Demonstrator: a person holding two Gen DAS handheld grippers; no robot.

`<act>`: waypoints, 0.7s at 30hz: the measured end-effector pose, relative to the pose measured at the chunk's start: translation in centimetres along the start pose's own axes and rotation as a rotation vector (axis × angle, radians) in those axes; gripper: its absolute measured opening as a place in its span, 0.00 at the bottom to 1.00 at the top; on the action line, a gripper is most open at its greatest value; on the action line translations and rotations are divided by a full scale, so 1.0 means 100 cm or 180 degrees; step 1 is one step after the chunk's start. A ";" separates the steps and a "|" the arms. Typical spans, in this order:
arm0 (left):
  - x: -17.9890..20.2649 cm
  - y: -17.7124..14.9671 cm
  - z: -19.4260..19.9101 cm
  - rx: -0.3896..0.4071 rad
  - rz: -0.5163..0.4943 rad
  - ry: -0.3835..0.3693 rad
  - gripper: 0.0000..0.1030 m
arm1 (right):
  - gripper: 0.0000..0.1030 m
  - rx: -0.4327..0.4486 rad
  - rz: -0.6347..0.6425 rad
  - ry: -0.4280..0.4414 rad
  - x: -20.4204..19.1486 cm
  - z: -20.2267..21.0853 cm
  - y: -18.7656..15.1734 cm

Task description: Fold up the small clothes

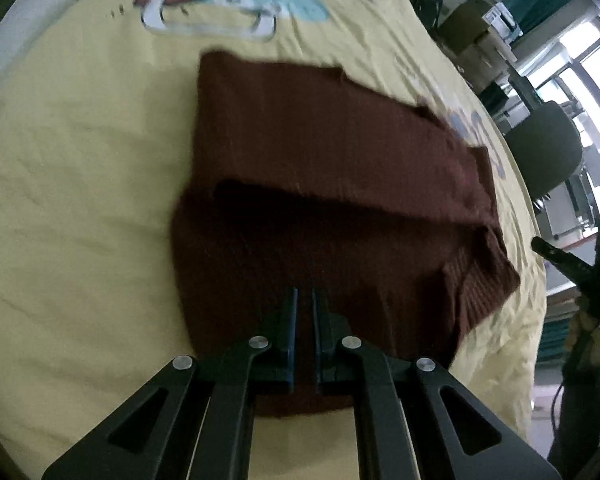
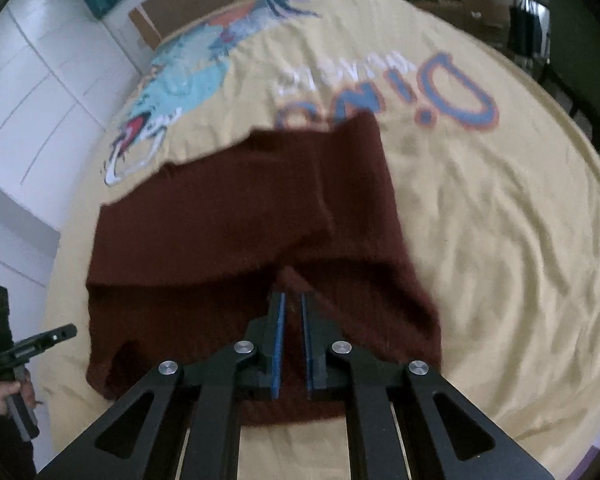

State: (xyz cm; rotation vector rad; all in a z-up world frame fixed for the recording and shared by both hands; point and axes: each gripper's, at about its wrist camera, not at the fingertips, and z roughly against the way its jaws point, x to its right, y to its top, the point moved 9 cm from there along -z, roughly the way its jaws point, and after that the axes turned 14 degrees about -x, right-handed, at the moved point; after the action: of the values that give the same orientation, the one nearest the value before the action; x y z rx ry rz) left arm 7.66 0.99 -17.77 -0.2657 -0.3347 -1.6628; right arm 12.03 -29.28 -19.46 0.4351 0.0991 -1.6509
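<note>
A dark brown knitted garment (image 1: 320, 184) lies folded on the yellow printed sheet (image 1: 80, 200), its near part doubled over the far part. My left gripper (image 1: 305, 292) hovers over its near edge, jaws a narrow gap apart, with nothing between them. In the right wrist view the same garment (image 2: 236, 224) lies ahead. My right gripper (image 2: 293, 296) is over its near edge, jaws a narrow gap apart and empty. Each gripper shows in the other's view: the right one (image 1: 572, 268) at the far right, the left one (image 2: 16, 352) at the far left, off the garment.
The yellow sheet (image 2: 480, 220) carries a dinosaur print (image 2: 180, 84) and blue lettering (image 2: 440, 92). A dark chair (image 1: 544, 152) and boxes (image 1: 472, 20) stand beyond the bed's right side. White cabinet doors (image 2: 32, 100) stand at the left.
</note>
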 end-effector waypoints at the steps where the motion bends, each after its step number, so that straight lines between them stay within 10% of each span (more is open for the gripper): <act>1: 0.004 -0.005 -0.005 -0.0055 -0.0033 -0.0031 0.07 | 0.10 -0.0047 -0.0009 -0.0030 0.003 -0.005 -0.005; 3: 0.008 -0.014 -0.012 -0.0141 -0.0085 -0.0004 0.20 | 0.10 -0.0156 -0.0036 -0.0119 0.011 -0.014 -0.016; 6: 0.010 -0.028 -0.018 -0.0204 -0.0248 0.0279 0.65 | 0.30 -0.0294 -0.0078 -0.0254 0.025 -0.025 -0.031; 10: 0.012 -0.041 -0.022 -0.0194 -0.0531 0.0434 0.75 | 0.53 -0.0362 -0.0150 -0.0320 0.040 -0.031 -0.043; 21: 0.021 -0.048 -0.066 -0.0383 -0.1090 0.0749 0.84 | 0.59 -0.0454 -0.0197 -0.0478 0.065 -0.026 -0.054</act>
State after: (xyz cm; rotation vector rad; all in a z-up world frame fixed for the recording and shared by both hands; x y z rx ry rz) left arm 2.80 -2.92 -23.43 -0.1022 -0.1051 -2.0329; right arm 6.96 -33.81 -25.02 0.2006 0.1184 -1.7192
